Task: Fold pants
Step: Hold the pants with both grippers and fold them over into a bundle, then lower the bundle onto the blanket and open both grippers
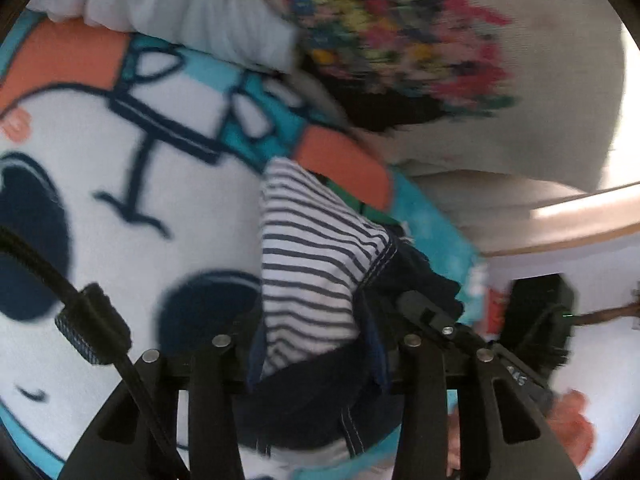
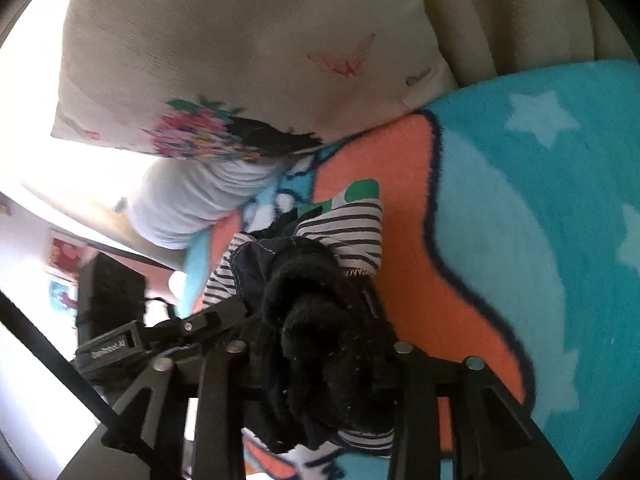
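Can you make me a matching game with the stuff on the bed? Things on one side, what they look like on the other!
Things:
1. pants lining
2. blanket
3. pillow
4. waistband

Looks:
A. cream with bright flowers
B. fuzzy and dark
C. white with thin navy stripes
D. turquoise, orange and white cartoon

Pairs: 1-C, 2-D, 3-A, 4-B

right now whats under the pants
Under the pants lies a fleece blanket with a cartoon print in white, navy, orange and teal. The part of the print directly beneath the bunched pants is covered, and so is whatever the blanket rests on.
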### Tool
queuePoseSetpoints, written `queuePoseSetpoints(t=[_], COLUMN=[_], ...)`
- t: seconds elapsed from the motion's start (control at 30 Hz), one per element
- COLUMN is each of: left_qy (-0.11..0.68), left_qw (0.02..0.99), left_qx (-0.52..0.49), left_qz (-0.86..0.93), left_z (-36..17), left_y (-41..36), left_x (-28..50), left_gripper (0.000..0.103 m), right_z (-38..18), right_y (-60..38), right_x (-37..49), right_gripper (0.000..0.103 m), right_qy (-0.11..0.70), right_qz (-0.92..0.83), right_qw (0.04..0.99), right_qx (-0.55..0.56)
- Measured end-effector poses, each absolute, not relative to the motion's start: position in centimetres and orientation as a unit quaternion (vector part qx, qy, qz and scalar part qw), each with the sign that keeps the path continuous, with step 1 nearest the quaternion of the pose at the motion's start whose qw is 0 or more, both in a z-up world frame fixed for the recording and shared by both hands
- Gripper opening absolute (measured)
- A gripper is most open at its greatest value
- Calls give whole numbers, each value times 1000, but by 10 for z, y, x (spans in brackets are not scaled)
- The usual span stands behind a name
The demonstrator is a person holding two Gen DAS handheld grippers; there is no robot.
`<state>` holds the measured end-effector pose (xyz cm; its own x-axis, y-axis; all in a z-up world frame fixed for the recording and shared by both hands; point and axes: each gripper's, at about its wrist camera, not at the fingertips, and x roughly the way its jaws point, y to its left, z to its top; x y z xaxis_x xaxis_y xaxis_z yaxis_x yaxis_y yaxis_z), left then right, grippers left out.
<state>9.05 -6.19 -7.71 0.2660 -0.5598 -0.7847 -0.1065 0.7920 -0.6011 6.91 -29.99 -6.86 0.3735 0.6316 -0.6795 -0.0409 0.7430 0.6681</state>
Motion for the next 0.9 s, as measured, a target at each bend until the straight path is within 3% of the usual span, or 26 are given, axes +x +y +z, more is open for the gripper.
queuePoseSetpoints(t=[0.07,0.2,0.47,0.7,0.9], left_qy=[593,588,559,513,458], left_qw=[744,744,789,849,887], left_qx=[-272,-286,-233,-124,-58], left_qz=[-140,-137,-105,-36,18], left_z=[-82,-76,-43,-5,23], left_y=[-58,-46,-36,-30,-27], left_x=[90,77,51,28,8], left_gripper=[40,40,40,43,60], right_z=[-78,-71,-2,-71,-47], right_y=[-298,-312,-297,-262,-266], right_x=[74,67,28,40,24], right_gripper=[49,49,49,51,53], right_qy=[539,525,448,546,517], right_qz=[170,166,199,186,173], right_qw=[787,787,840,791,815], right_qx=[248,277,232,202,196])
